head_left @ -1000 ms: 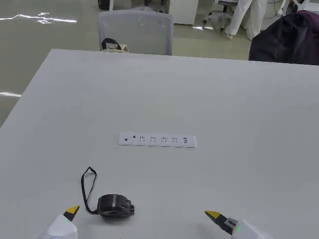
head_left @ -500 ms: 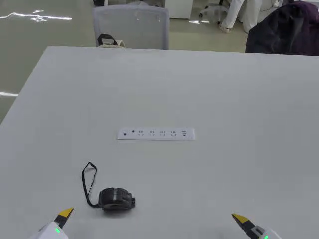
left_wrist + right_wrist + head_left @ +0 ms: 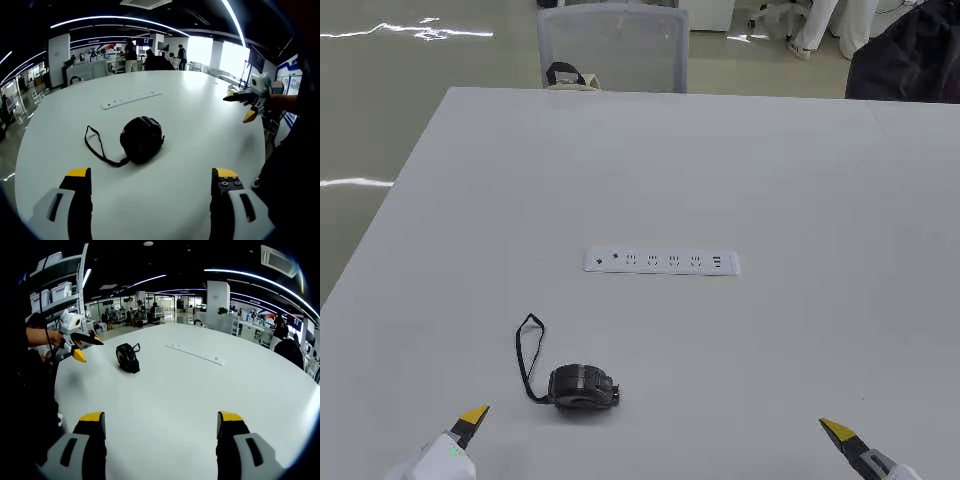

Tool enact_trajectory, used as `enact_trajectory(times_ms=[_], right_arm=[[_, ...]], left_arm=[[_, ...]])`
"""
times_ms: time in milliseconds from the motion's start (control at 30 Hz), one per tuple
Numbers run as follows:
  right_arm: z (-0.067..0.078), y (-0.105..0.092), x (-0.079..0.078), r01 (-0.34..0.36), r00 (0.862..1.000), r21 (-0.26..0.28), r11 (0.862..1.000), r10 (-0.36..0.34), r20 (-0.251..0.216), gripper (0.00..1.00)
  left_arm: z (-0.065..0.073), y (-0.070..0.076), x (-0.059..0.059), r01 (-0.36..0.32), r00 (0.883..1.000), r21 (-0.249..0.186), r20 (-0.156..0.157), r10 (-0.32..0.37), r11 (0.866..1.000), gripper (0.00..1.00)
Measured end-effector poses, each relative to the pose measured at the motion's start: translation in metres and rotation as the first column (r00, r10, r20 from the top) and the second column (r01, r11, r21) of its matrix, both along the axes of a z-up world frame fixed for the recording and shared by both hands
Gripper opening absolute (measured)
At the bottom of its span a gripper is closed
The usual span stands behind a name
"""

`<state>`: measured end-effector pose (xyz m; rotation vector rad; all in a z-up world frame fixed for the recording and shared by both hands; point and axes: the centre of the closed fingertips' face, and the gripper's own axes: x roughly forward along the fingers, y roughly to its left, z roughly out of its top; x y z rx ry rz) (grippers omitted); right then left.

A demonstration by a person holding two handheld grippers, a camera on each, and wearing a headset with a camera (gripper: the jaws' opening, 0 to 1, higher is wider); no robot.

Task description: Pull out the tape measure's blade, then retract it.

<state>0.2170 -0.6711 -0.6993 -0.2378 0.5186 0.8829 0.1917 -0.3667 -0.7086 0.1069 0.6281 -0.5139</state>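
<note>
Black round tape measure (image 3: 583, 386) is lying on the white desk (image 3: 800, 180) near your edge, blade in, with its strap (image 3: 528, 350) looping off to the left. You're holding the left tool (image 3: 151, 173) near it, jaws apart. Your right tool (image 3: 161, 416) is hovering well off to the right, jaws also apart. A power strip (image 3: 661, 262) is sitting beyond the tape, markings too small to read. A grey chair (image 3: 613, 48) is standing at the far edge.

Open-plan office, by the look: long ceiling light strips (image 3: 120, 18), rows of desks (image 3: 95, 70) beyond, mesh office chair (image 3: 613, 45) at a big white table (image 3: 820, 180) (power strip (image 3: 661, 262) on top).
</note>
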Motion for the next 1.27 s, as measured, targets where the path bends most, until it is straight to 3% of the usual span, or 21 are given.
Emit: enact_trajectory(times_ms=[400,1267], right_arm=[[0.0028,0.0057,-0.0020,-0.013,1.000,0.003,1.000,0.013,0.010,0.94],[0.0029,0.0077,-0.0007,-0.017,1.000,0.003,1.000,0.017,0.018,0.93]], left_arm=[[0.0023,0.0017,-0.0015,0.011,1.000,0.019,0.021,-0.012,1.000,0.99],[0.0032,0.0004,-0.0018,0.013,1.000,0.020,0.023,-0.013,1.000,0.99]])
